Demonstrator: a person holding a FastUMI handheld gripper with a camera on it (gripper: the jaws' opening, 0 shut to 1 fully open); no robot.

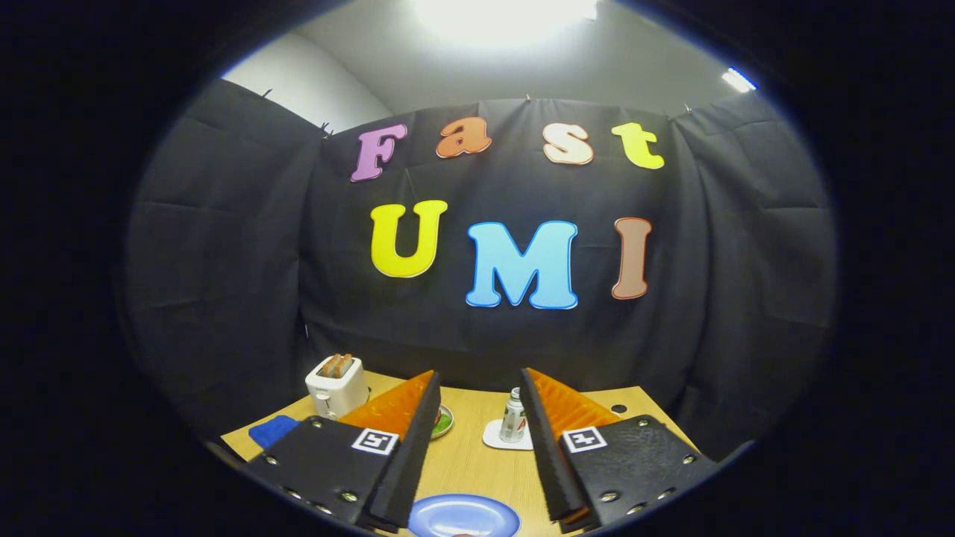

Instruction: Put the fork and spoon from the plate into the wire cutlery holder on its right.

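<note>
Hovering tongs [479, 447] spread wide, one blue plate [462, 516] between fingers

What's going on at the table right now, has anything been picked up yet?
Nothing is held. The gripper hangs above the wooden table with its jaws wide open and empty, aimed at the booth's back wall. A blue plate lies just below, between the fingers. Beyond the fingers stand a can on a white coaster, a white toaster with toast in it, a small green dish and a blue cloth.
</note>
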